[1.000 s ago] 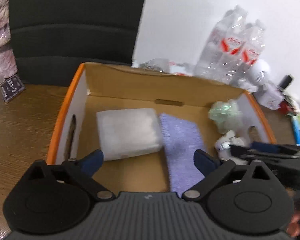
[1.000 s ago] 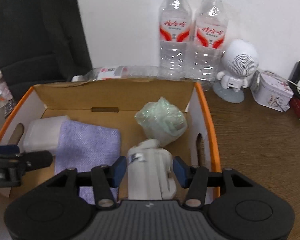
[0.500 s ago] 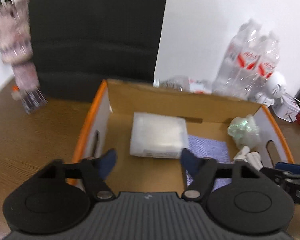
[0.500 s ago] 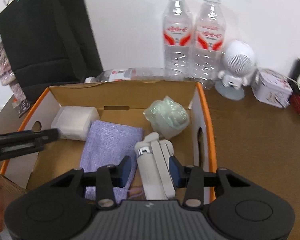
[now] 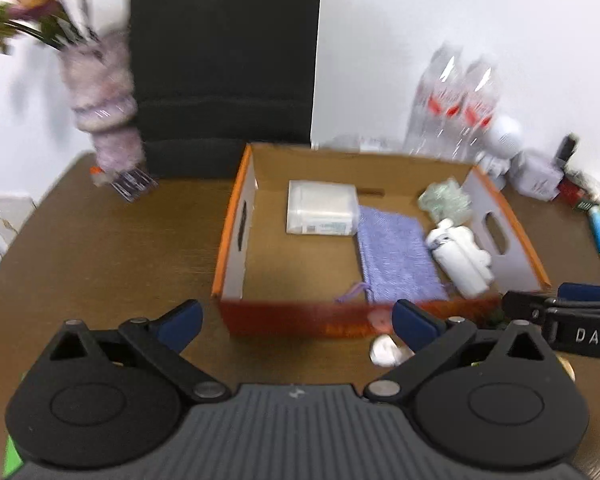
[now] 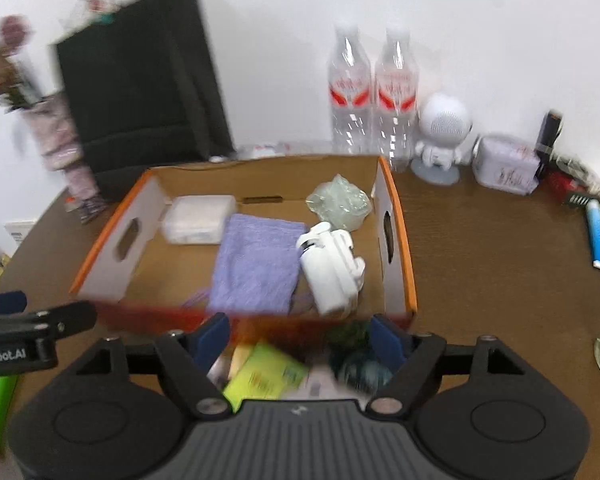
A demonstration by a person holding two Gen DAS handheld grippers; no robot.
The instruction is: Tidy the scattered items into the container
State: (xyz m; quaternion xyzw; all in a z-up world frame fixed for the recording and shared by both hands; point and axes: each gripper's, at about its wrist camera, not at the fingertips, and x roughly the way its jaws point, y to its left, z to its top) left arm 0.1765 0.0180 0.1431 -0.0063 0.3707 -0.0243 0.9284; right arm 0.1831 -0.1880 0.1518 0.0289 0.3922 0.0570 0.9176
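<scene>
An orange-edged cardboard box stands on the brown table. It holds a clear plastic case, a purple pouch, a white device and a crumpled green bag. My left gripper is open and empty in front of the box. My right gripper is open and empty, above a yellow-green packet and a dark teal item on the table. A small white item lies by my left gripper.
Two water bottles, a white robot-shaped speaker, a tin and a blue tube stand right of and behind the box. A black chair and a flower vase are at the back left.
Both grippers have pulled back out of the box and now sit in front of its near wall. The white device lies free in the box. Loose items came into view below the right gripper.
</scene>
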